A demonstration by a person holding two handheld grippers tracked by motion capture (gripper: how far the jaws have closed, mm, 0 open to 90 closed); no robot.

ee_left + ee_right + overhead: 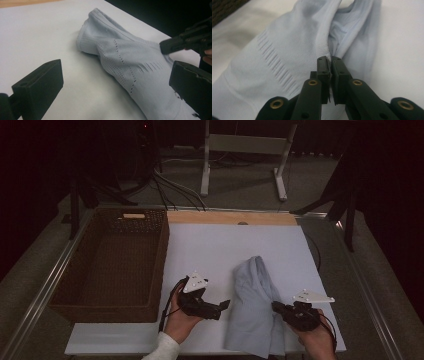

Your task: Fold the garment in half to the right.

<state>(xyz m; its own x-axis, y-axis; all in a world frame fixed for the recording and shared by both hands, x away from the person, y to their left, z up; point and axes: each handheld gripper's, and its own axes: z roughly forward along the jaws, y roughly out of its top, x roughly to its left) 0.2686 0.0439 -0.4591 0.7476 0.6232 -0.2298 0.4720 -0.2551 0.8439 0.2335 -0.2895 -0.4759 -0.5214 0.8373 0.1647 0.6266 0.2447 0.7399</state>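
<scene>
Lying on white board (pixel 210 245): pale garment (pixel 255 305) | right gripper (pixel 329 61) pinching its edge | left gripper (pixel 115 82) spread wide beside it | basket (pixel 65 270) at left

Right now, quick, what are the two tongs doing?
Left tongs: open, holding nothing, beside the light blue shirt.
Right tongs: shut on the shirt's edge.

Lab — cables (pixel 170 190), stand legs (pixel 206 165).

left claw (pixel 223 306): black, grey plate, black cable | right claw (pixel 329 60): brass screws | white sleeve (pixel 164 348)
</scene>
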